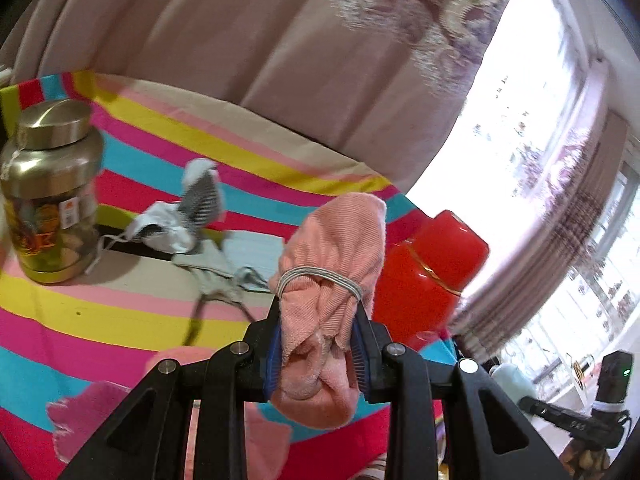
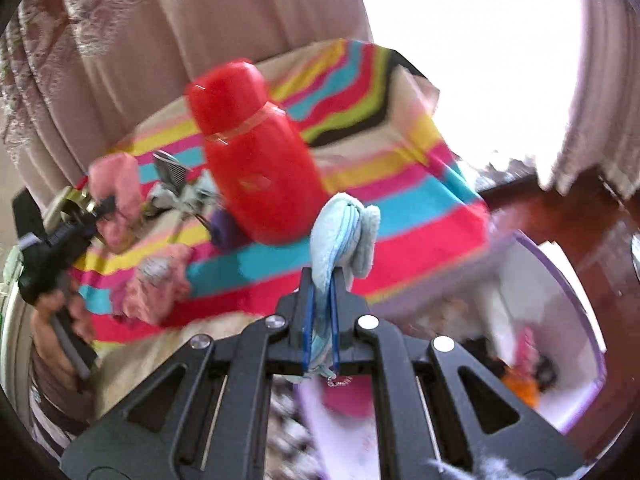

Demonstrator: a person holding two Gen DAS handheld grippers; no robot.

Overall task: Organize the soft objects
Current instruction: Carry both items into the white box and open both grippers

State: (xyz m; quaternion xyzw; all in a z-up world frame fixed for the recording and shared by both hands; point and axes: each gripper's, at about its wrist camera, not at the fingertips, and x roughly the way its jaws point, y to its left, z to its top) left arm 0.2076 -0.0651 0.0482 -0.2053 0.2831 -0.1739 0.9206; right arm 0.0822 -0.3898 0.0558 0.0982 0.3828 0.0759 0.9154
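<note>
Two tools (image 1: 318,320) (image 2: 320,284), each gripping one cloth (image 1: 332,248) (image 2: 346,232).

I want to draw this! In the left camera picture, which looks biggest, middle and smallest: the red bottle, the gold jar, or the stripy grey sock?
1. Red bottle and gold jar: they look about alike, and the bottle sits nearer the camera, so no ranking between them.
2. Stripy grey sock: clearly smallest.
</note>
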